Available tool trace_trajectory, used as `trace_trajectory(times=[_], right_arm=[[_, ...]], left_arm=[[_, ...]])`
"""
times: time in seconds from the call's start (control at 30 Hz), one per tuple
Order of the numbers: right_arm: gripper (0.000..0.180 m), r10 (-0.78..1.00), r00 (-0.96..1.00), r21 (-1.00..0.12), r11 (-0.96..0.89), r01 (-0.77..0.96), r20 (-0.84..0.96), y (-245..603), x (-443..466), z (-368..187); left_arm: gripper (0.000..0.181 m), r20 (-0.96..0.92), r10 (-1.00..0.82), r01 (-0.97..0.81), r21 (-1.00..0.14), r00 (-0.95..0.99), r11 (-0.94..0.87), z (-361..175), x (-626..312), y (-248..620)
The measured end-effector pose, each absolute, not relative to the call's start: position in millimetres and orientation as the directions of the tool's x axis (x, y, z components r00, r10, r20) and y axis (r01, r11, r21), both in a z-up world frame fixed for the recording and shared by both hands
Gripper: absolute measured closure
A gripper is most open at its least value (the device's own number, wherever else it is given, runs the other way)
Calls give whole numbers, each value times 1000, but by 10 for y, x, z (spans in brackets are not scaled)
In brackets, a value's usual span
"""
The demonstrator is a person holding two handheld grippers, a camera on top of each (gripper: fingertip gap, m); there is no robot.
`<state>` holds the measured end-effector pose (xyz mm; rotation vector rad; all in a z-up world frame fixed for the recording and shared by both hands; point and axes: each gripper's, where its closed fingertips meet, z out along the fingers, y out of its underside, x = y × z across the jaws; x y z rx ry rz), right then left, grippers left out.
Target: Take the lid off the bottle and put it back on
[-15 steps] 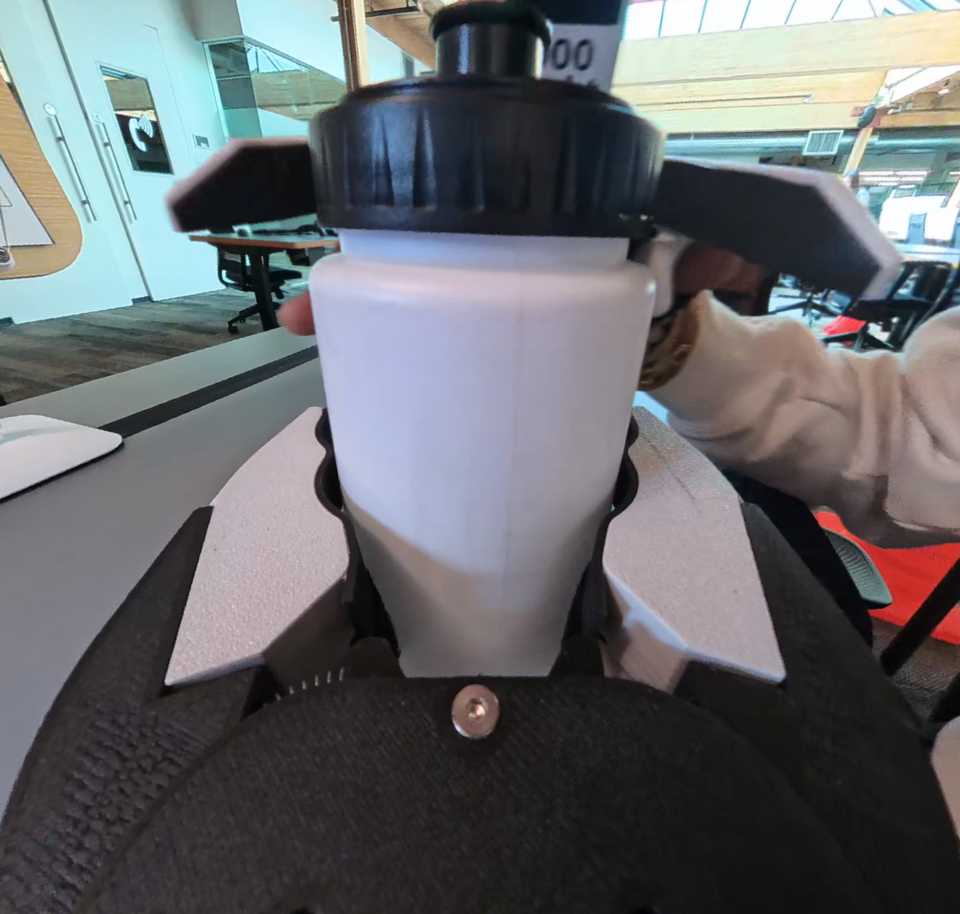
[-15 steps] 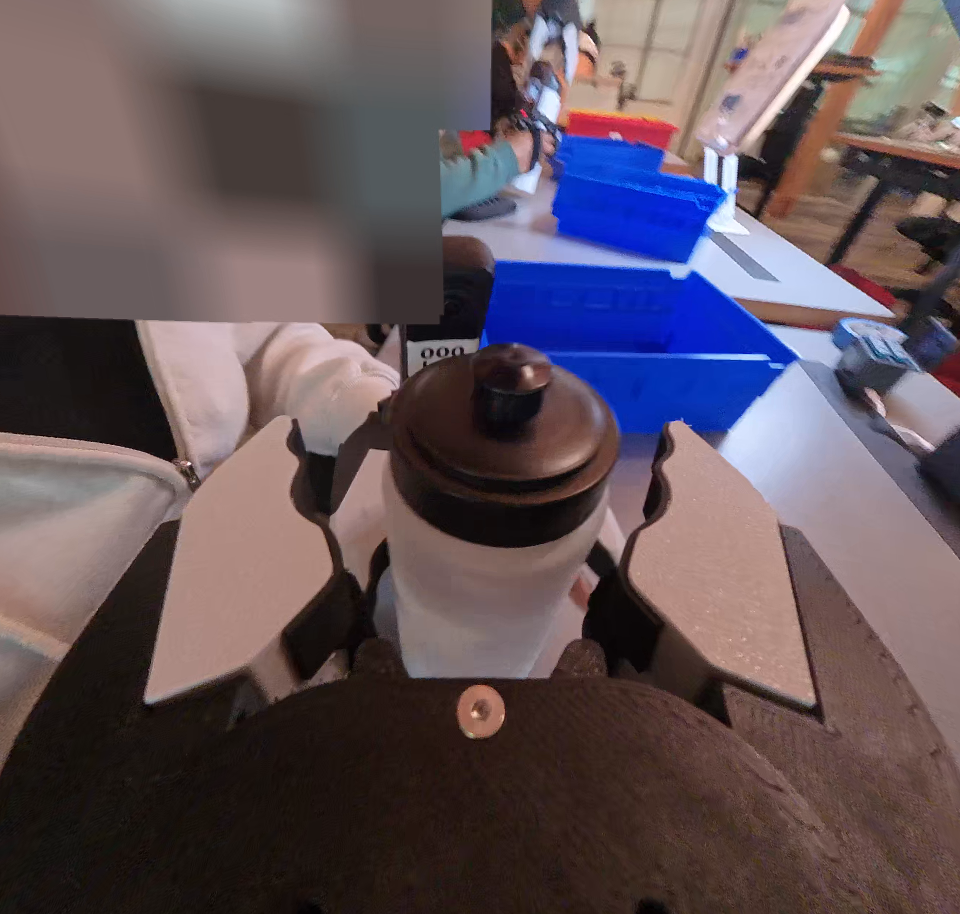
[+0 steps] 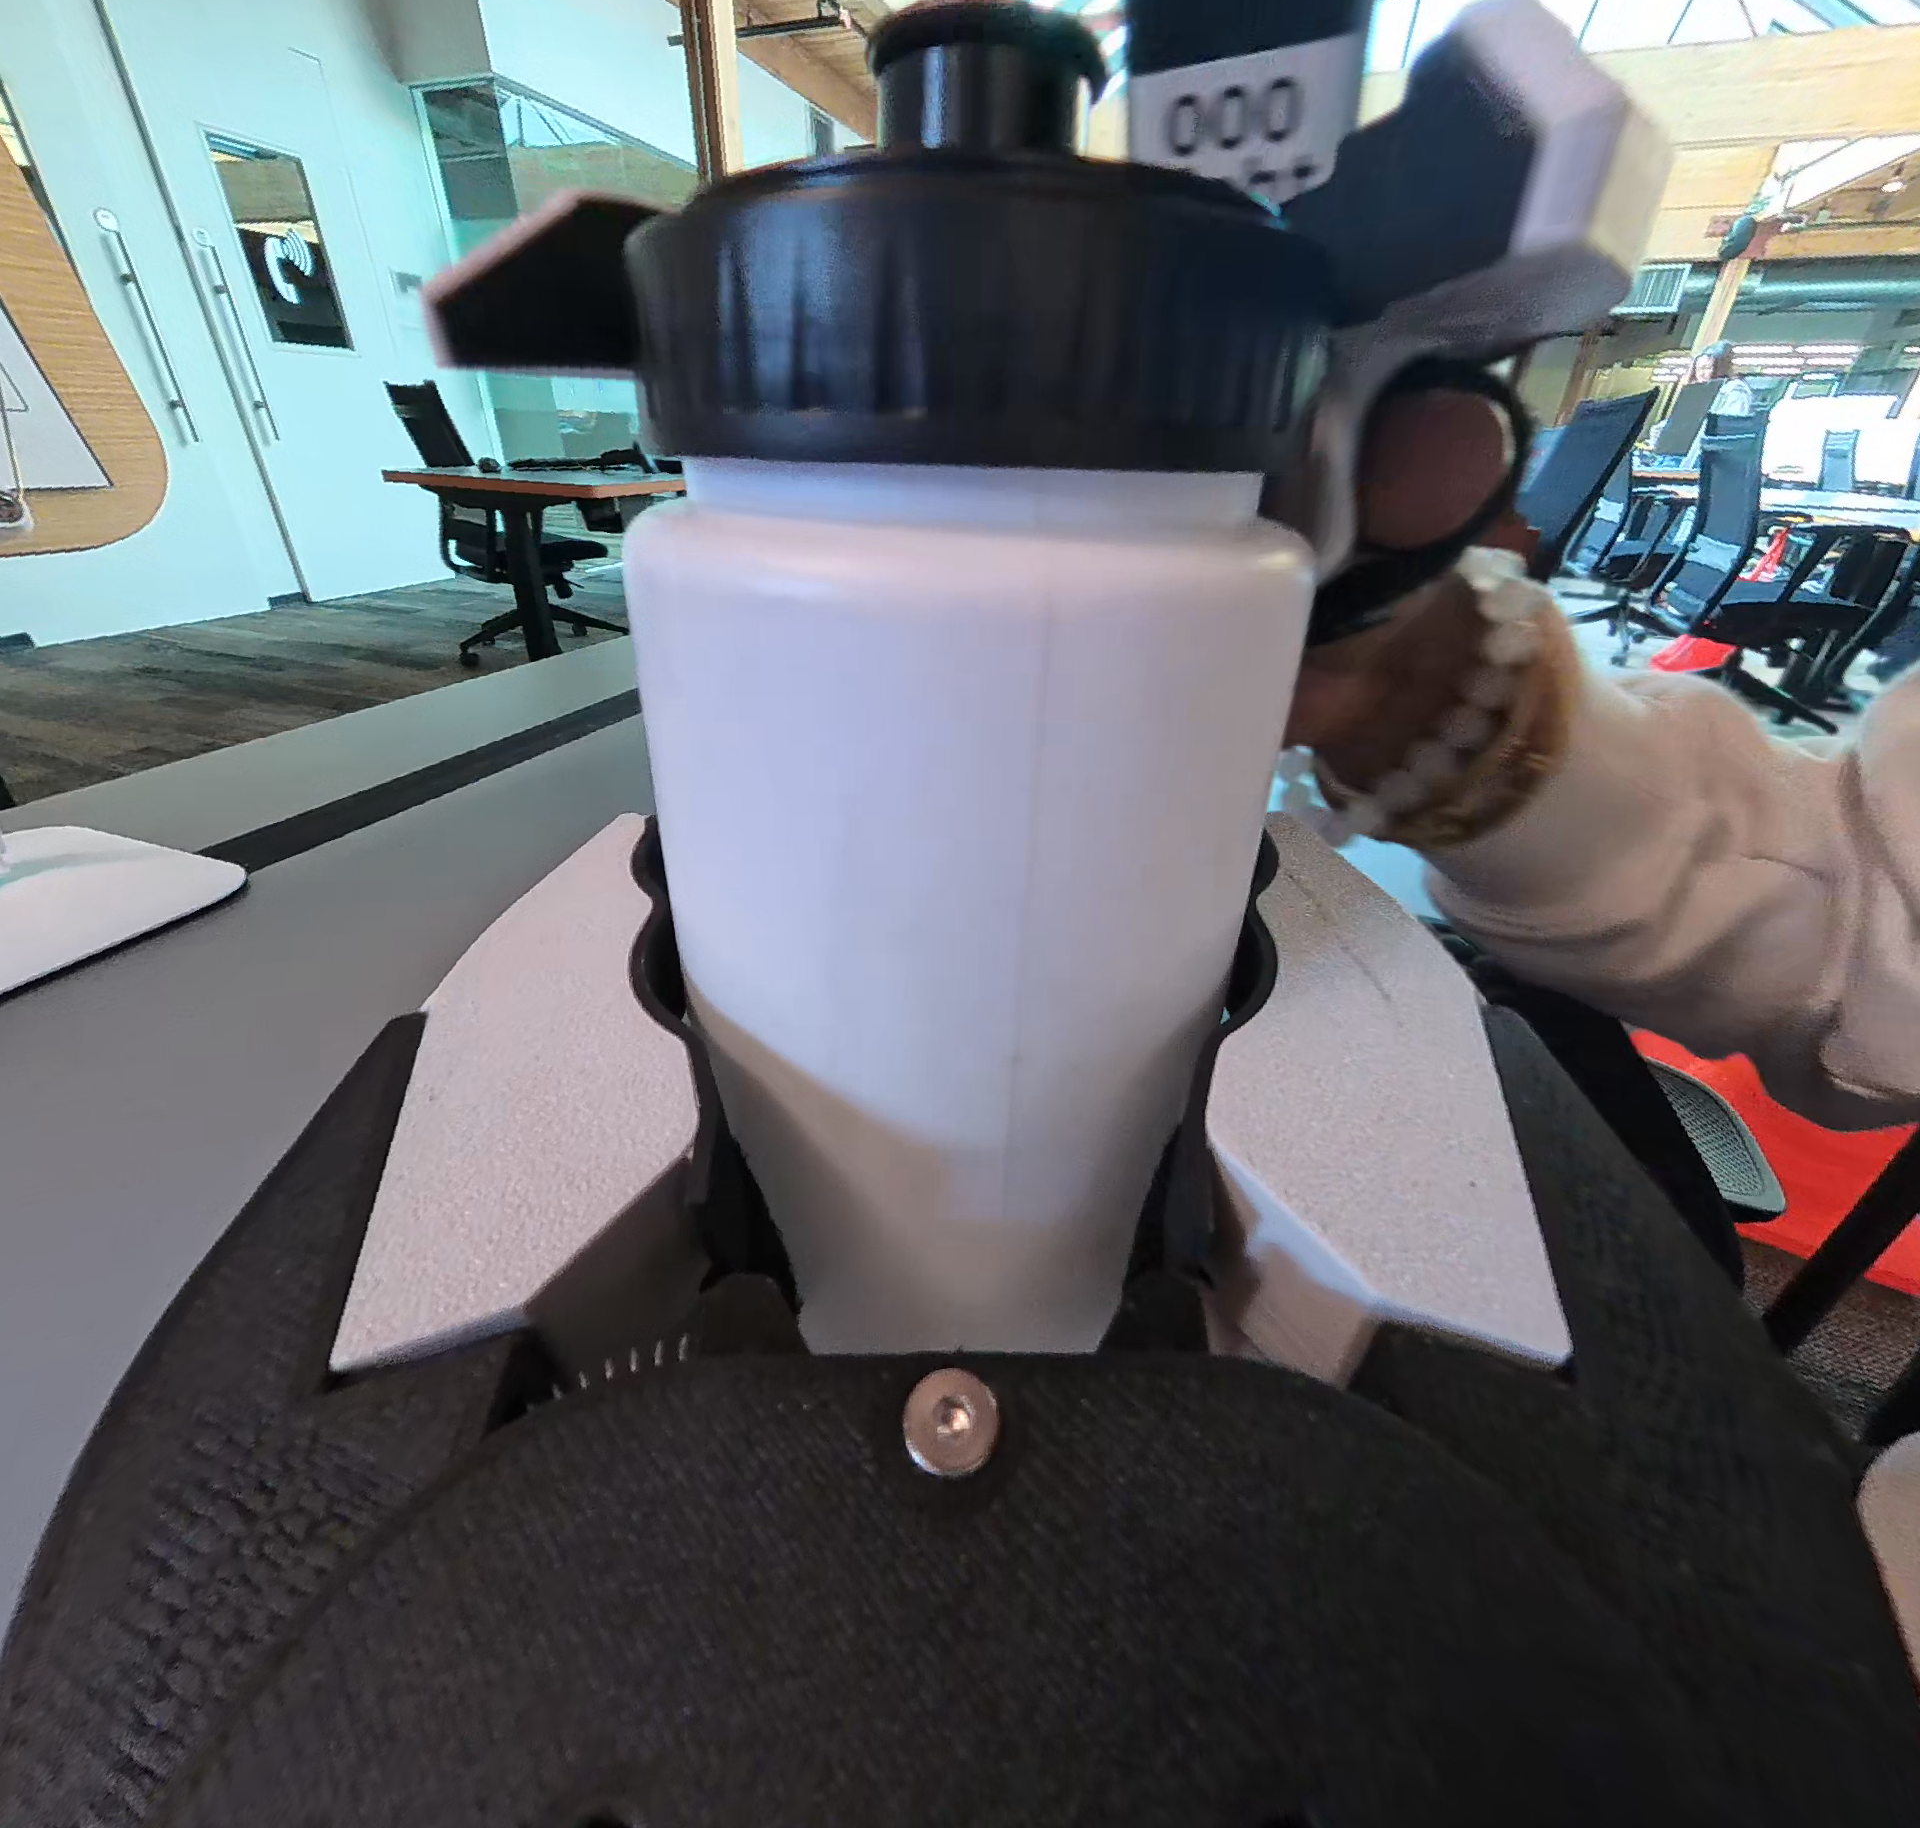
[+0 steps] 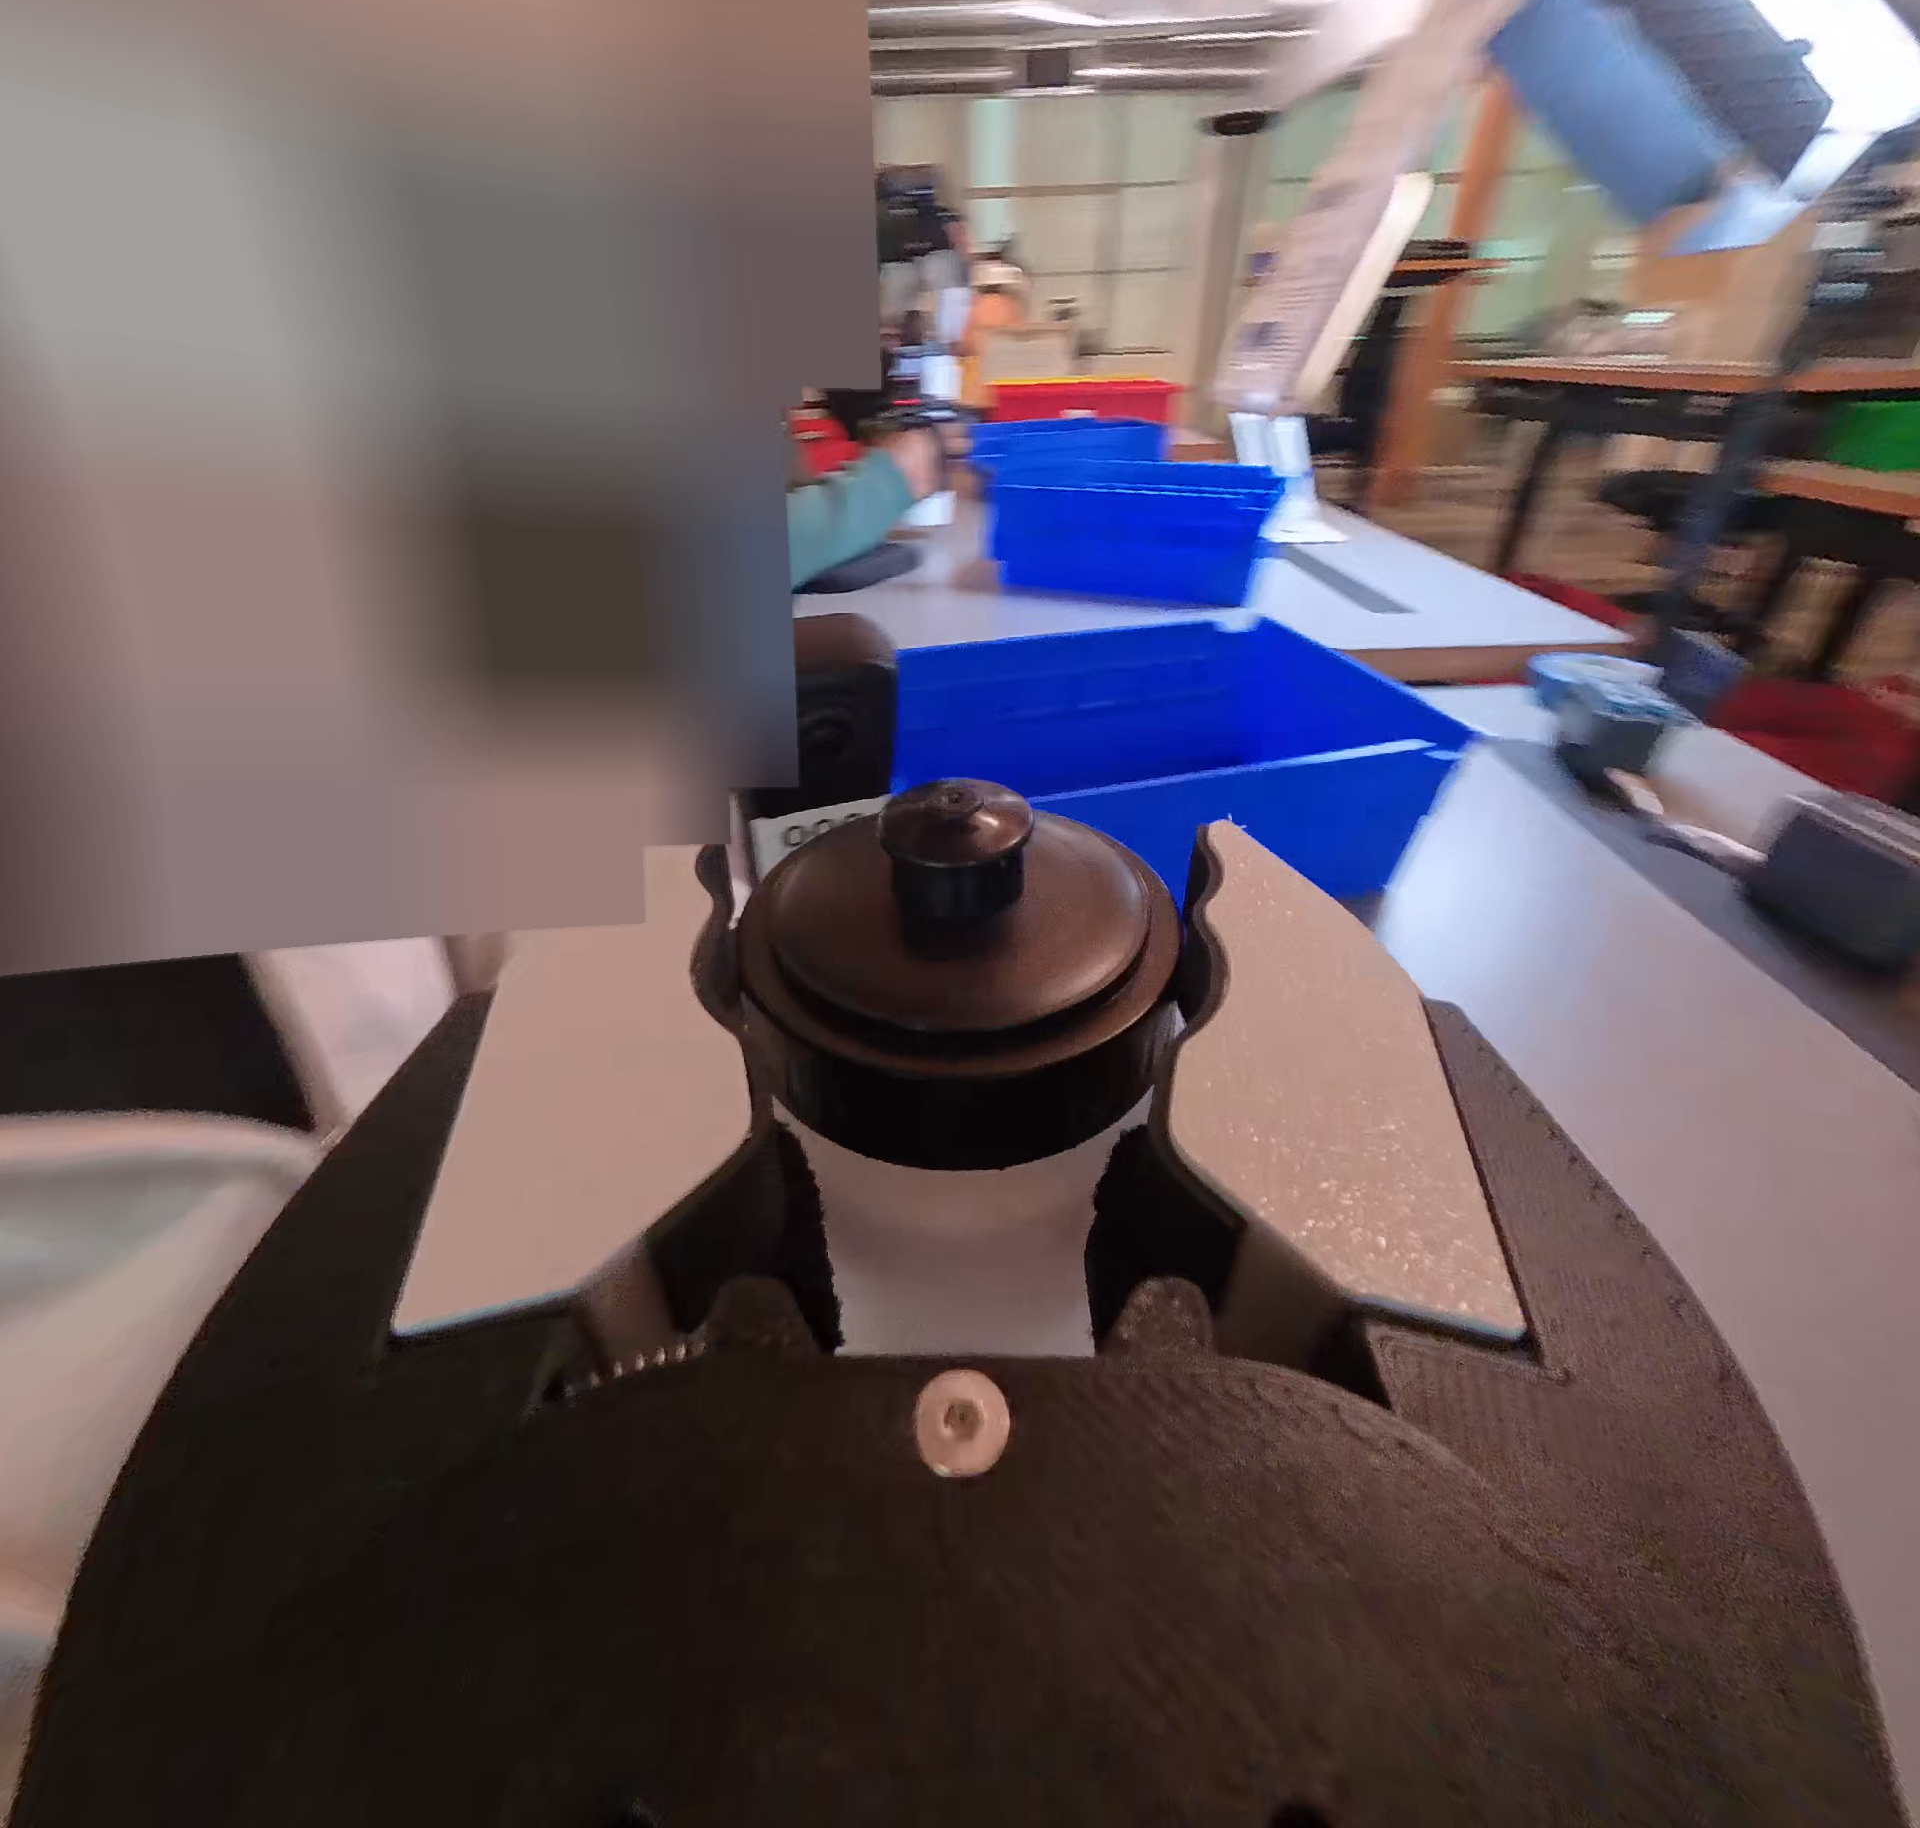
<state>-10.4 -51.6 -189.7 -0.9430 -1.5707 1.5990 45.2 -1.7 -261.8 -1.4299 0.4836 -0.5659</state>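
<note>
Bottle [image 3: 966, 791] stands upright, black lid [image 4: 956, 978] on top, spout up.

You can see a blue bin [image 4: 1164, 729] on the grey surface [image 4: 1621, 1030] ahead of you, another blue bin [image 4: 1122, 531] farther back, and black office chairs [image 3: 488, 521] by a far desk.

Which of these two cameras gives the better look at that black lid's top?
The right wrist view: it looks down on the black lid, showing its round top and spout, between the right gripper fingers. The left wrist view shows only the lid's ribbed side, atop the white bottle.
</note>
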Motion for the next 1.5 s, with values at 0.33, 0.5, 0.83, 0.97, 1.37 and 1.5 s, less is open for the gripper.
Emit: trace_trajectory(times=[0.33,0.5,0.83,0.97,1.37,1.5], right_arm=[[58,962,-252,-987,136,90,109,-521,-158,-1986],[54,820,-570,-998,64,17,43,-524,-96,-1853],[97,781,-623,-993,106,52,51,-533,-114,-1965],[97,955,-295,-995,56,86,28,-390,-179,-1968],[57,910,-393,-981,178,75,135,-500,-153,-1993],[71,852,-511,-983,172,67,114,-456,-177,-2024]], left_arm=[[78,39,-621,82,-996,783,41,-2619,439,1],[78,31,-629,76,-996,777,44,-2619,452,-14],[78,42,-617,87,-995,786,43,-2614,420,-9],[78,48,-596,87,-996,802,36,-2619,403,20],[78,30,-616,75,-996,787,47,-2619,430,-7],[78,34,-620,81,-996,784,47,-2617,428,-9]])
